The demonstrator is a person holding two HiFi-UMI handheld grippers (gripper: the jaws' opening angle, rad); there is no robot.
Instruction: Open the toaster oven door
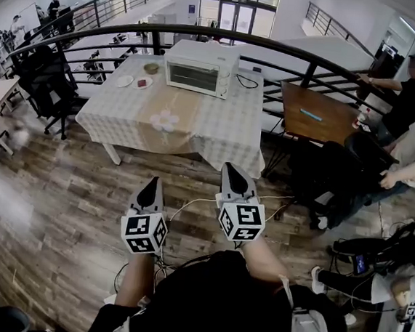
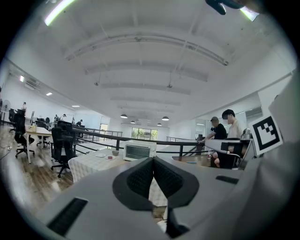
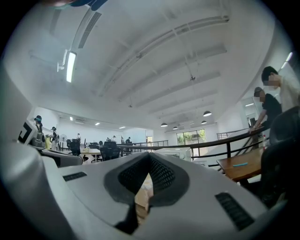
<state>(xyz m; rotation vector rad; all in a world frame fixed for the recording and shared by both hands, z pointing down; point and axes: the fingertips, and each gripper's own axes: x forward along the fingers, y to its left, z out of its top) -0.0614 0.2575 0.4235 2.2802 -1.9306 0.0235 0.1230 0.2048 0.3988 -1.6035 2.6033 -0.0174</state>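
**A:** Where is the toaster oven (image 1: 200, 67)?

**B:** It's at the far edge of the table (image 1: 217, 137), up against the black railing (image 1: 291, 54) and a little right of the table's middle. The table has a pale checked cloth over it.

**A:** What does it look like?

**B:** It's a white box with a dark glass door (image 1: 191, 75) covering most of the front. There's a narrow white strip at the right end of that front. The door is shut, flat against the body.

**A:** Which way does it face?

**B:** The door faces the person. The long side runs left to right, along the table's far edge.

**A:** Is anything beside it?

**B:** To its left are a small bowl (image 1: 151, 68) and two plates (image 1: 125, 81), near it but not touching. A black cord (image 1: 246, 81) lies just to its right. Further right, a bare wooden table (image 1: 322, 114) stands apart.

**A:** And the grippers?

**B:** Both are held over the wooden floor (image 1: 65, 199), well short of the table, and both point toward the oven. The left gripper (image 1: 150, 185) has its fingers pressed together at the tips with nothing between them. The right gripper (image 1: 230, 170) is a little further forward, and its fingers are also closed and empty.
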